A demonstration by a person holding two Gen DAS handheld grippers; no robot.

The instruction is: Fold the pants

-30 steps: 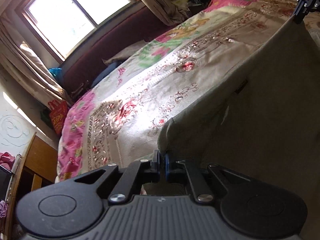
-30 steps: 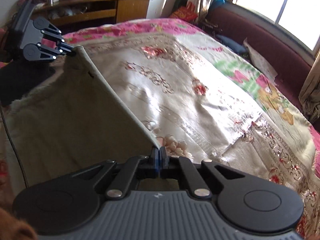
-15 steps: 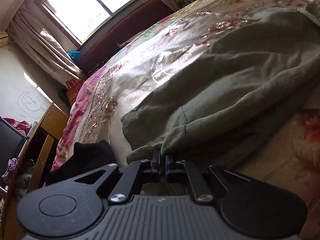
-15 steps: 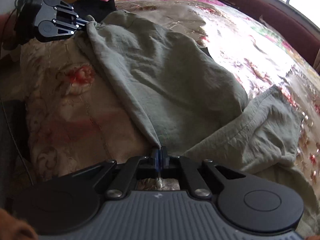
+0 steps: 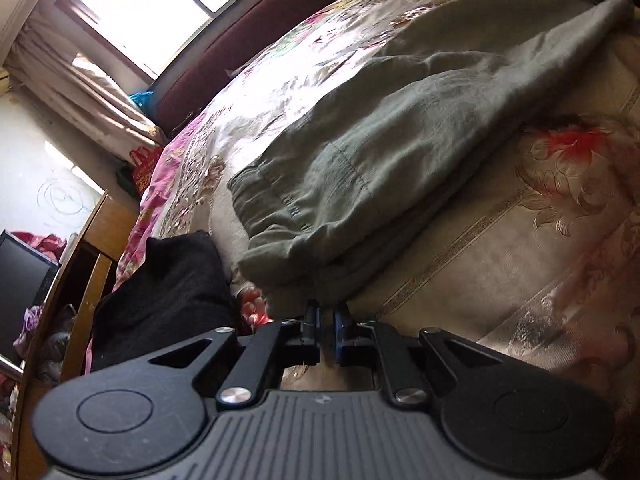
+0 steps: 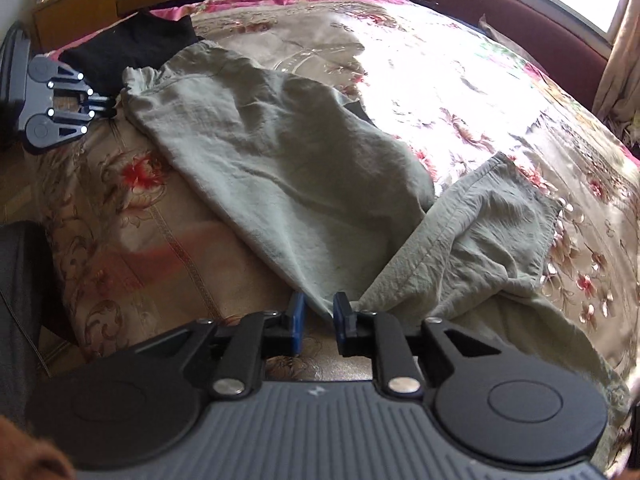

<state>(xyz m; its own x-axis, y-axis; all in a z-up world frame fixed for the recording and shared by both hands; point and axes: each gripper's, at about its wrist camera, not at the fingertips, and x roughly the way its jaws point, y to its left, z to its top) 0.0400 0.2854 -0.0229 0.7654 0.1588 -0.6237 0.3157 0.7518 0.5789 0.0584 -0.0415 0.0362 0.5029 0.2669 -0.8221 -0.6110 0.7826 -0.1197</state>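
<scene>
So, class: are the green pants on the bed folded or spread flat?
Folded: the pants lie doubled over on the bedspread, one leg end poking out beneath the top layer.

Right gripper [image 6: 319, 312] jaws opening, grey-green pants [image 6: 280, 168] edge between them, maybe loose. Pants on floral bedspread [image 6: 460, 92]; left gripper [image 6: 105, 105] at waistband.

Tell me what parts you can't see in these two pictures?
- Far end of the pants: left wrist view, cut off by the top right edge.
- Bedspread under the pants: both views, covered by the cloth.
- Pants fabric nearest the right gripper: right wrist view, runs down behind the opening jaws.
- Black cloth: left wrist view, its lower part sits behind the left gripper.
- Shelf items: right wrist view, too small and blurred.
</scene>
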